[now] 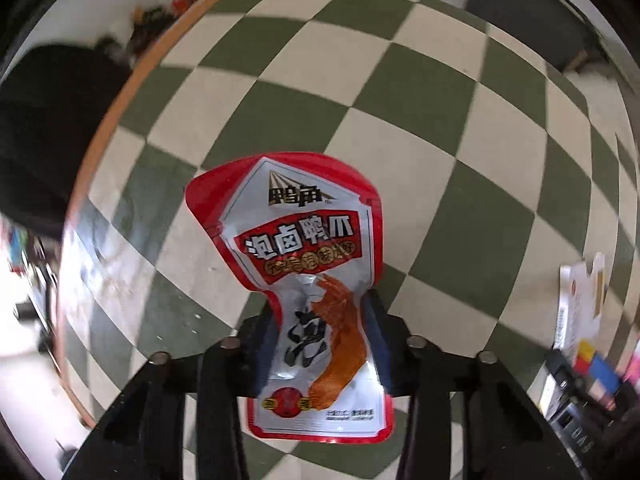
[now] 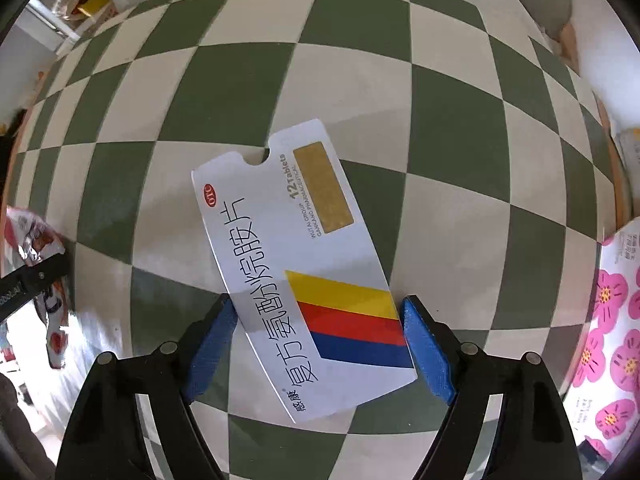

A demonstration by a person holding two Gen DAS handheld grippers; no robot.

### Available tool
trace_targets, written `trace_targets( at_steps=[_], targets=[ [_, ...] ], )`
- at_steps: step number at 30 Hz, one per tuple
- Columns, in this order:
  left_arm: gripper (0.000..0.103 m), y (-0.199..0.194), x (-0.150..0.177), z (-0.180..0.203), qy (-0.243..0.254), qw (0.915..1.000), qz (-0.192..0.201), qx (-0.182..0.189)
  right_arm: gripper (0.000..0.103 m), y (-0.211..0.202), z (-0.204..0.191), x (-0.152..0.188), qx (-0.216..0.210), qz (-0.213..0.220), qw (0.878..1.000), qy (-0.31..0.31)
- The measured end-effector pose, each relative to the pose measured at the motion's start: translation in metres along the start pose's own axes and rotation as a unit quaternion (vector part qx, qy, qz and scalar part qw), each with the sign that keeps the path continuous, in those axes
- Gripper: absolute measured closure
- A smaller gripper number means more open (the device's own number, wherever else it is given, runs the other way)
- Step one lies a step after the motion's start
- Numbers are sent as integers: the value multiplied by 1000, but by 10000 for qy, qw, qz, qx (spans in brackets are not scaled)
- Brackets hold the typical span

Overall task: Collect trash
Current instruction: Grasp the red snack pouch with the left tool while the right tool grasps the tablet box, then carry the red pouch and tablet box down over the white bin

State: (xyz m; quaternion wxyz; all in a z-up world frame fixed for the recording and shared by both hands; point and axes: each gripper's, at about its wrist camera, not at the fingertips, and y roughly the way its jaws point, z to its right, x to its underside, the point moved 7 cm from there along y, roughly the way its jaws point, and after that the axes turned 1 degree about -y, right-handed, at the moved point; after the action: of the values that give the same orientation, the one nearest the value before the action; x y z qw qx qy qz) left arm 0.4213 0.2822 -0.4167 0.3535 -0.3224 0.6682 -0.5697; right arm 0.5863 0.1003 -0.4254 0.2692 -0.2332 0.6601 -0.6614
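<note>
Pinching snack packet (image 1: 316, 280), left gripper (image 1: 320, 340) clamped.

Red-and-silver snack packet (image 1: 316, 280), white box (image 2: 304, 272) striped yellow, red, blue, green-and-cream checked cloth (image 2: 360, 80).

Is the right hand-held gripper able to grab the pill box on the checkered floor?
Probably yes. The right hand-held gripper has its blue pads open on either side of the pill box, and nothing lies between them and the box.
</note>
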Motion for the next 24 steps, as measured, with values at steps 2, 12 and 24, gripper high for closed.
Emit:
trace_targets(
  at_steps=[2,12,24],
  targets=[
    [71,-3,6,4,144,9999,6,28,19,-1,2,5,32,24,10000,-52],
    [75,-30,46,-10,285,9981,278,464,20,-27,9,2,-378,230,9987,239],
    [75,-65,98,-7,675,9945,388,699,21,-29,-13,71,-472,102,9987,176]
  ],
)
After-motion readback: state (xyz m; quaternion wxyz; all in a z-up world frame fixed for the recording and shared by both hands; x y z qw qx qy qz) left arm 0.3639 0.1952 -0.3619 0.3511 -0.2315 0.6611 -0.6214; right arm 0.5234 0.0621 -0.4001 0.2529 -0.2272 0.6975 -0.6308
